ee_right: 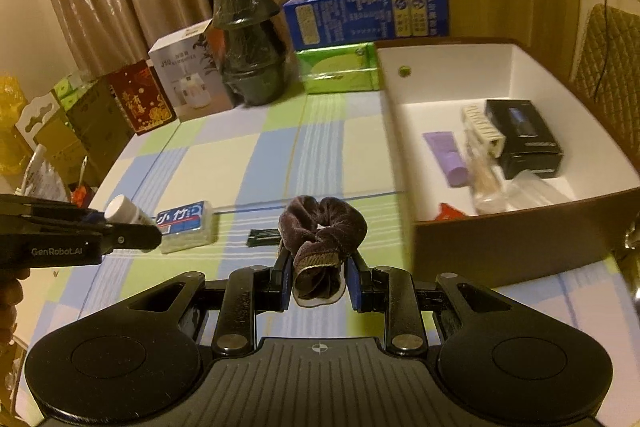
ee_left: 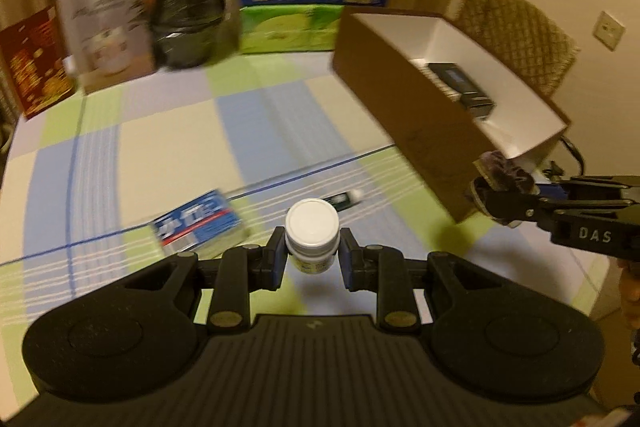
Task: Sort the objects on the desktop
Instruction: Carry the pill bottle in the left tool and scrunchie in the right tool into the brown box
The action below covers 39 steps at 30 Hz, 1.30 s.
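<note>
My left gripper (ee_left: pixel 313 254) is shut on a small white-capped bottle (ee_left: pixel 312 229) and holds it above the checked tablecloth; the bottle also shows in the right wrist view (ee_right: pixel 122 210). My right gripper (ee_right: pixel 318 277) is shut on a dark purple velvet scrunchie (ee_right: pixel 324 227), held near the front corner of the open brown box (ee_right: pixel 500 247); the scrunchie also shows in the left wrist view (ee_left: pixel 505 175). On the cloth lie a blue-and-white tissue pack (ee_right: pixel 185 225) and a small dark tube (ee_right: pixel 262 237).
The box's white inside (ee_right: pixel 448 75) holds a black carton (ee_right: pixel 524 143), a purple tube (ee_right: pixel 448 157) and other small items. Cartons and a wrapped black lamp (ee_right: pixel 250 43) line the table's back edge. A padded chair (ee_left: pixel 516 31) stands behind the box.
</note>
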Motion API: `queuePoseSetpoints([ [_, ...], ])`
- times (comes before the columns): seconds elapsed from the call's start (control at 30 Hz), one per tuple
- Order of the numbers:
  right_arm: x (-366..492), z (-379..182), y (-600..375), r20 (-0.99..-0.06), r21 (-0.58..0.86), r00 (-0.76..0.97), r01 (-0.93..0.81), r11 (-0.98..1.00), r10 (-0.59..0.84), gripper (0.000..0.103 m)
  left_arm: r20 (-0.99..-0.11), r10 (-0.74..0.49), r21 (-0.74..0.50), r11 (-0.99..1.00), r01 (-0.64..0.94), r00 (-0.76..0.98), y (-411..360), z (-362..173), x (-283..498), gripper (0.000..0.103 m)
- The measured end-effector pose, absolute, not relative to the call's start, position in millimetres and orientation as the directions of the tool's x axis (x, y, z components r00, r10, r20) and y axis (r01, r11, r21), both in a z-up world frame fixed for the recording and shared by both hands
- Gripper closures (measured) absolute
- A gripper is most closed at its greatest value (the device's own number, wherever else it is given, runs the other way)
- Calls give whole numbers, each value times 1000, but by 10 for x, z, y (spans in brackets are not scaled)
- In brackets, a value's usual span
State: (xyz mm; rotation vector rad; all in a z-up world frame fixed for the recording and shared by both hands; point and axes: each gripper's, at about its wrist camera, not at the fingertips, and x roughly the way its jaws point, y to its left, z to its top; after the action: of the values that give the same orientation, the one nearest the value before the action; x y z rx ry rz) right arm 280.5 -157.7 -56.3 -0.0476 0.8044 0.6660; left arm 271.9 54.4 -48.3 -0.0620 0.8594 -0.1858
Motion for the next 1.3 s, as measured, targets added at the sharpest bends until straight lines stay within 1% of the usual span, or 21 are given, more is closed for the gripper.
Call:
queuePoseSetpoints([
  [0.53, 3060, -298, -2544, -661, 214, 557, -501, 839, 502, 79, -703, -314, -133, 940, 315, 638, -600, -210, 2927, 81],
  [0.83, 3516, -56, -2870, -641, 177, 542, -584, 792, 543, 78, -685, -354, -129, 919, 372, 637, -1169, -118, 3231, 81],
  [0.97, 3809, -56, -2930, -665, 137, 531, -604, 785, 525, 78, -697, -328, -108, 927, 358, 638, -1337, -115, 3435, 81],
  [1.1, 4079, -132, -2978, -688, 137, 502, -618, 774, 523, 78, -709, -314, -105, 932, 346, 631, -1451, -136, 3618, 81],
  [1.17, 4204, -181, -2979, -710, 144, 468, -636, 758, 527, 78, -722, -301, -92, 934, 345, 623, -1511, -168, 3710, 81],
  [1.3, 4411, -279, -2926, -758, 143, 387, -688, 712, 526, 78, -747, -315, -103, 925, 367, 586, -1614, -240, 3901, 81],
])
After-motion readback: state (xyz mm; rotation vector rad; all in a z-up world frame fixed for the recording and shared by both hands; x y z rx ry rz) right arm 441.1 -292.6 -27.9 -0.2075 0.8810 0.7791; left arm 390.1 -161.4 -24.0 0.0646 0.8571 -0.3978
